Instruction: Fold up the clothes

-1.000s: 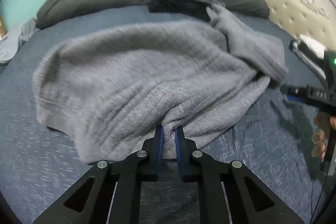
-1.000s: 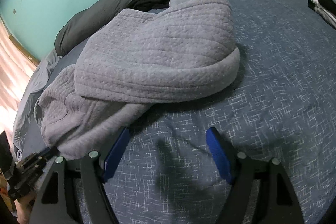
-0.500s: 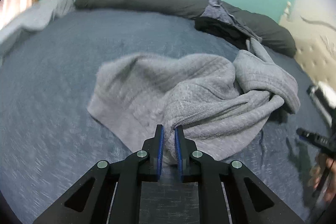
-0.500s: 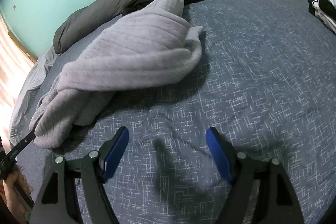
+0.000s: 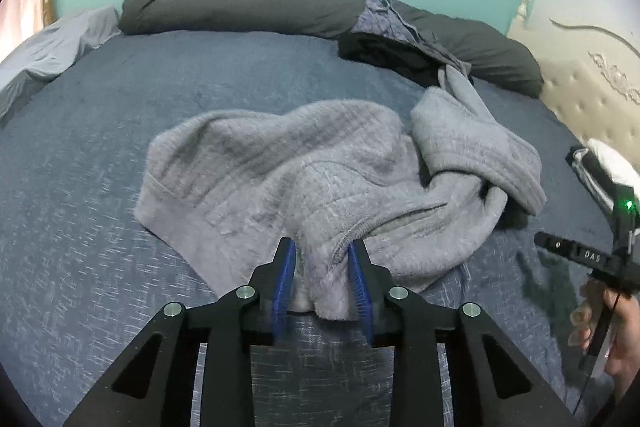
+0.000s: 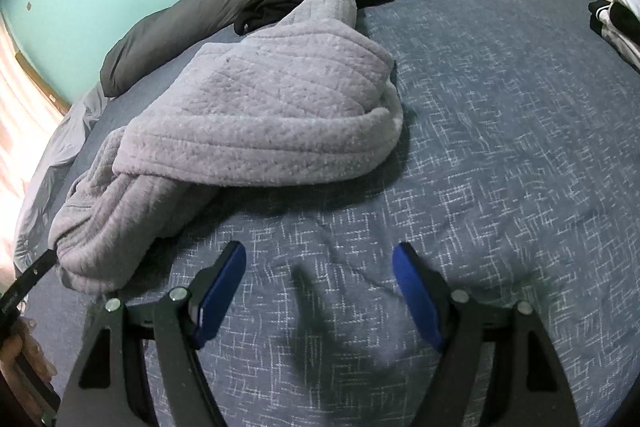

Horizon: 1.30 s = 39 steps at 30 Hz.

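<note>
Lying bunched near the middle of the bed (image 5: 100, 187), the grey fleece garment (image 5: 280, 171) is not yet a neat fold: one broad part spreads flat toward the bed's left side, while a thick rolled part (image 6: 264, 131) is doubled over it and a narrow end trails up to the pile of dark clothes (image 5: 400, 55) by the pillows at the far edge. The left gripper (image 5: 322, 267) sits low at the garment's near hem, its blue fingers (image 5: 284, 279) parted with a fold of fleece between them but no longer pinching it, which reads as a letting-go after setting that edge down. The right gripper (image 6: 318, 291) hovers over bare bedspread on the near side, fingers spread wide and holding nothing, seemingly kept clear so the cloth can settle. Compared with half a second ago, the left fingers, then pressed tight on the hem, now stand apart, and the garment lies lower and more spread; the right gripper looks unchanged. A stack of folded black-and-white clothes (image 6: 616, 19) rests at the bed's right edge.
</note>
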Tool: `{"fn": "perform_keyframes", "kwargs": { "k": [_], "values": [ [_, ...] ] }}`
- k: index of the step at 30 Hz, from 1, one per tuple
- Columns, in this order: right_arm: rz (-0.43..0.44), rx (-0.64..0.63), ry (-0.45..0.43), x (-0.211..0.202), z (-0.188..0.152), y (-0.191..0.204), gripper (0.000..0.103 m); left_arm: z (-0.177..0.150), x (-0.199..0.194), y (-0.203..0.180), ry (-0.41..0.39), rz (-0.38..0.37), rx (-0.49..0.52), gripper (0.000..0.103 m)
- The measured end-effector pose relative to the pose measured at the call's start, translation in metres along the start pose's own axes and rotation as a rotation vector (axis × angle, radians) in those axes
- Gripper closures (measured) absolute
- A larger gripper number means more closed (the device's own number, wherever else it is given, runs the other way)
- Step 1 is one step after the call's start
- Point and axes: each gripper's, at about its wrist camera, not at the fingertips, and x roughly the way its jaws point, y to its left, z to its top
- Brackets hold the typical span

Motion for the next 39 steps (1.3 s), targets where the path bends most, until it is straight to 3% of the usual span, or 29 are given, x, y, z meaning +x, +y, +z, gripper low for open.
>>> {"fn": "perform_keyframes", "kwargs": {
  "k": [8, 12, 20, 23, 24, 25, 27, 34, 39],
  "values": [
    [0.012, -0.022, -0.035, -0.011, 0.008, 0.006, 0.026, -0.002, 0.011, -0.001, 0.014, -0.012, -0.006, 0.071],
    [0.01, -0.061, -0.027, -0.003, 0.027, 0.015, 0.026, 0.0, 0.009, 0.005, 0.006, -0.006, -0.026, 0.063],
    [0.008, -0.139, 0.032, 0.023, 0.05, 0.031, 0.028, 0.002, 0.008, 0.008, 0.009, -0.032, -0.062, 0.062],
    [0.023, -0.161, 0.067, 0.031, 0.055, 0.032, 0.055, 0.002, 0.006, 0.01, 0.014, -0.044, -0.081, 0.062],
    [0.028, -0.163, 0.078, 0.033, 0.057, 0.031, 0.071, 0.002, 0.006, 0.011, 0.013, -0.045, -0.081, 0.062],
    [0.03, -0.168, 0.084, 0.034, 0.058, 0.03, 0.081, 0.002, 0.005, 0.011, 0.012, -0.046, -0.081, 0.062],
    [0.028, -0.184, 0.084, 0.032, 0.06, 0.03, 0.089, 0.002, 0.003, 0.012, 0.009, -0.049, -0.086, 0.062],
    [0.035, -0.218, 0.0, -0.003, 0.075, 0.035, 0.094, 0.003, 0.003, 0.011, 0.006, -0.054, -0.096, 0.062],
    [0.035, -0.226, -0.095, -0.04, 0.111, 0.049, 0.094, 0.002, 0.003, 0.01, 0.007, -0.061, -0.101, 0.062]
  ]
}}
